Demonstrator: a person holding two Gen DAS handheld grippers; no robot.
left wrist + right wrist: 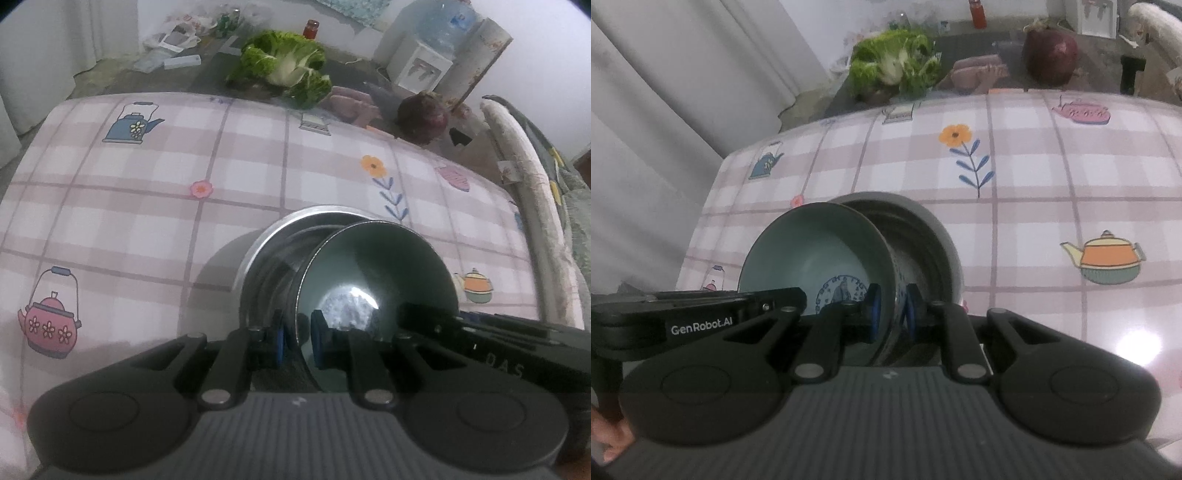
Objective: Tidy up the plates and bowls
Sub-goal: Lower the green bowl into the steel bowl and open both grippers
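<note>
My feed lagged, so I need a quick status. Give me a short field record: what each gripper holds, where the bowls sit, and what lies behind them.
left gripper: shut on rim of the ceramic bowl
right gripper: shut on the same bowl's opposite rim, blue pattern visible inside
bowl pose: tilted, partly inside the metal bowl
metal bowl: resting on the checked tablecloth
behind the cloth: lettuce, red onion, red-capped jar
</note>
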